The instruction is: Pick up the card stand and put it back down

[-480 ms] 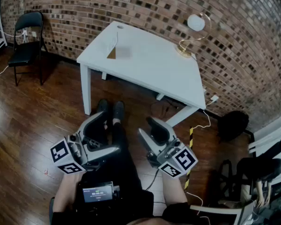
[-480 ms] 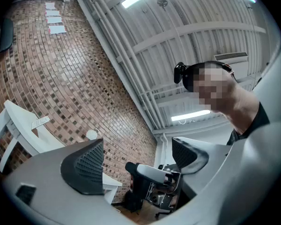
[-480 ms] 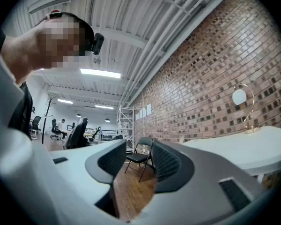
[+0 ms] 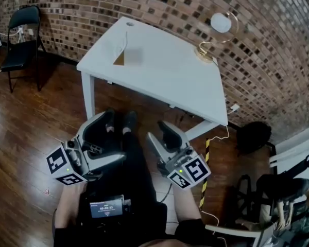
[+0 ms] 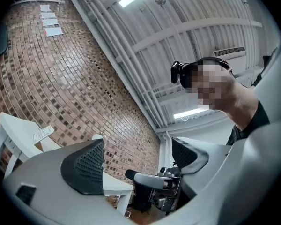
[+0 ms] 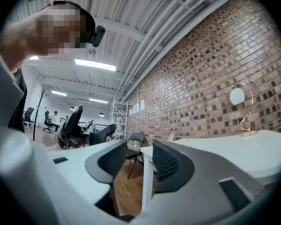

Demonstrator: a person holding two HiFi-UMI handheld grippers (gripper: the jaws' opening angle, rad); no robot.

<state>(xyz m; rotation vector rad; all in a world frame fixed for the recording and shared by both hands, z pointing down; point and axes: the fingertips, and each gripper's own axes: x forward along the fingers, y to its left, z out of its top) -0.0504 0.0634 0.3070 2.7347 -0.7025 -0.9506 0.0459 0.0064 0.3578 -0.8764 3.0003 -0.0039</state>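
Left gripper: jaws apart, empty, held low before the person. Right gripper: jaws apart, empty, alongside. Both well short of the tabletop. Card stand: upright by the tabletop's left edge, toward the far corner, untouched. Lamp: far right corner. Task judged unstarted; approach, lift and set-down all remain.

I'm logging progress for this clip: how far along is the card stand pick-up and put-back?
Nothing looks done yet: the card stand stands near the far left corner of the white table. In hand: nothing; the left gripper and right gripper are open and empty, short of the table. Left: reach the stand, lift it, set it down.
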